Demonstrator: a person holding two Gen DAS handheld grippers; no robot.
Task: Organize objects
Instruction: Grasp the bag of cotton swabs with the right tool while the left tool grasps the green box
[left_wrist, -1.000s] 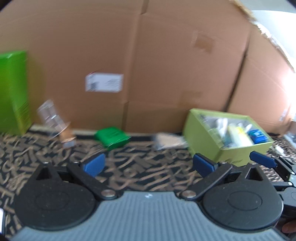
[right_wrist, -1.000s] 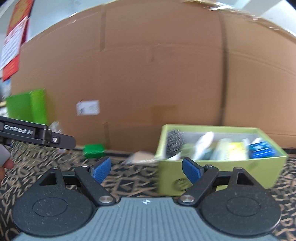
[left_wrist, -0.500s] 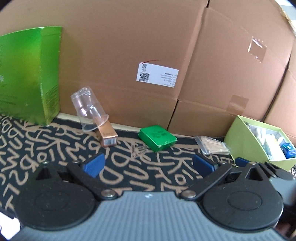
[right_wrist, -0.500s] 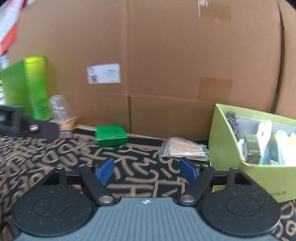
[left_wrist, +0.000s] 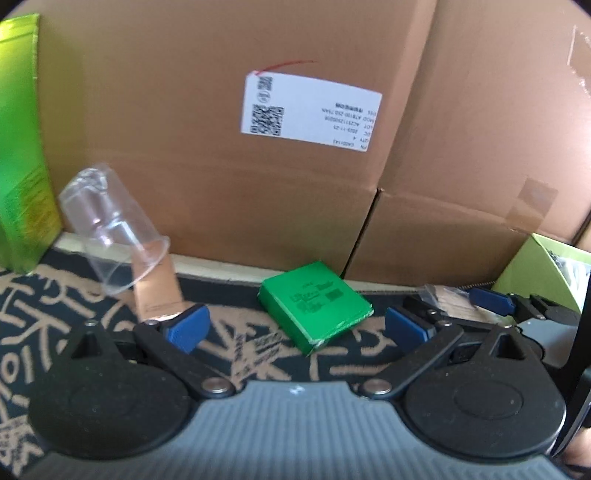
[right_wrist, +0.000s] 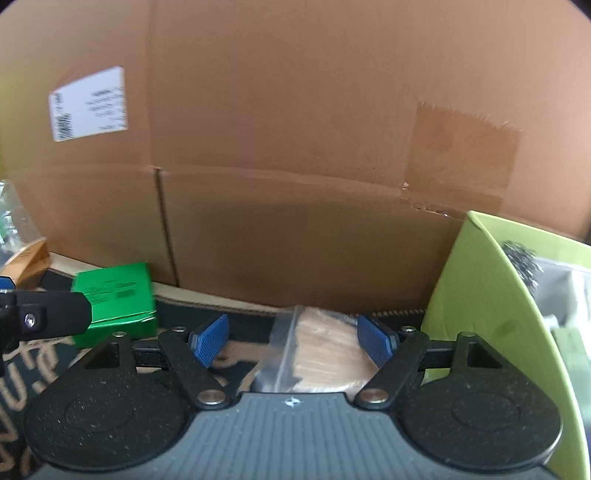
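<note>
1. Grippers first: the left gripper (left_wrist: 295, 326) stands wide open in the lower half of the left wrist view, its blue pads well apart and nothing pressed between them.
2. A flat green box (left_wrist: 315, 307) lies on the patterned mat (left_wrist: 74, 314) at the centre of that view, in the gap between the two pads but farther back; it touches neither pad.
3. At centre left, a clear plastic cup (left_wrist: 110, 230) leans tilted over a small tan carton (left_wrist: 157, 284), just beyond the left pad.
4. A tall green carton (left_wrist: 18, 147) fills the left edge, and a cardboard wall (left_wrist: 184, 147) with a white label (left_wrist: 310, 110) closes the background.
5. The right gripper (right_wrist: 291, 338) is open too, though its jaws have just been closing a little; a clear bag of wooden sticks (right_wrist: 317, 354) lies between its pads at lower centre, close to the right-hand pad in the frame, and whether it touches it cannot be told.
6. In the right wrist view a lime-green bin (right_wrist: 480, 314) rises at the right edge, just beside the bag, with blurred items inside.
7. The green box shows at centre left of that view, partly behind the black finger of the other gripper.
</note>
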